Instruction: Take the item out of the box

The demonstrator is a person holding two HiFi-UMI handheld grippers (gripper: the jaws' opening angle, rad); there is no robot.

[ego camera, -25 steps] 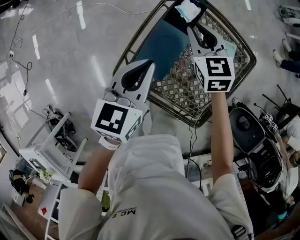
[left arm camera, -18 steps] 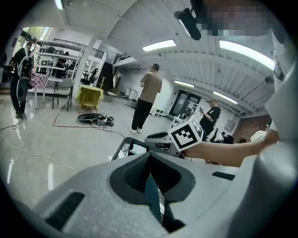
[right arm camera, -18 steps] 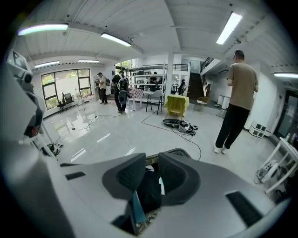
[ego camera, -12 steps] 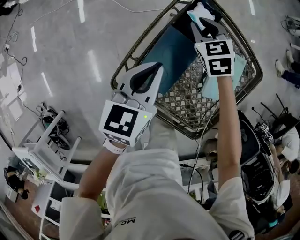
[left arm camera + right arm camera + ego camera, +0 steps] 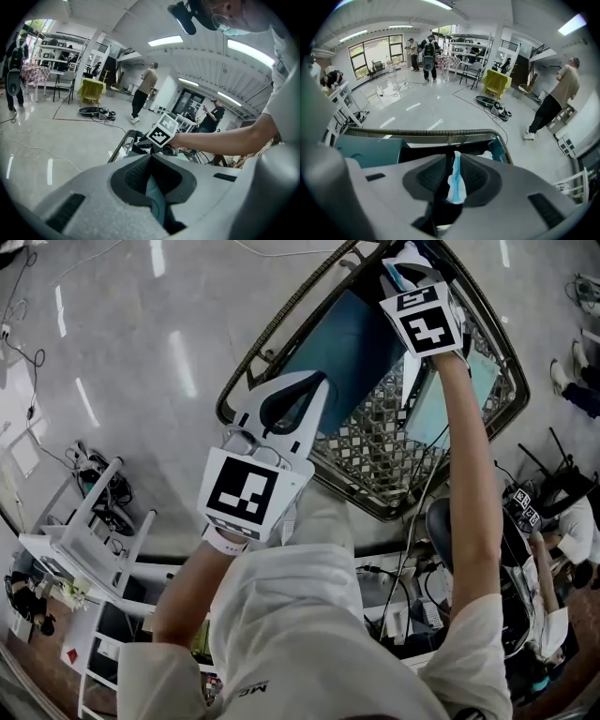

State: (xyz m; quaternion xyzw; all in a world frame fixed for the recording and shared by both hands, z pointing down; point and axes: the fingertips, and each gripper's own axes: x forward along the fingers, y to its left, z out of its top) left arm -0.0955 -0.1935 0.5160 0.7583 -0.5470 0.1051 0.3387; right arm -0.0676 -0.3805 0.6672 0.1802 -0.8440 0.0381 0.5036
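Pale-blue packet pinched tight in right gripper, over far end of teal box. Lift straight up, clear of walls. Left gripper, clamped on box wall, should brace it.

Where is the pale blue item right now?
The item is pinched in the right gripper, at the head view's top over the far end of the wire basket, right of the teal box.

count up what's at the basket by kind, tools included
tools: 2, left tool and right tool
basket: 1
teal panels: 2, one by the left tool, one under the right arm
pale blue item: 1, in the right tool
total: 6
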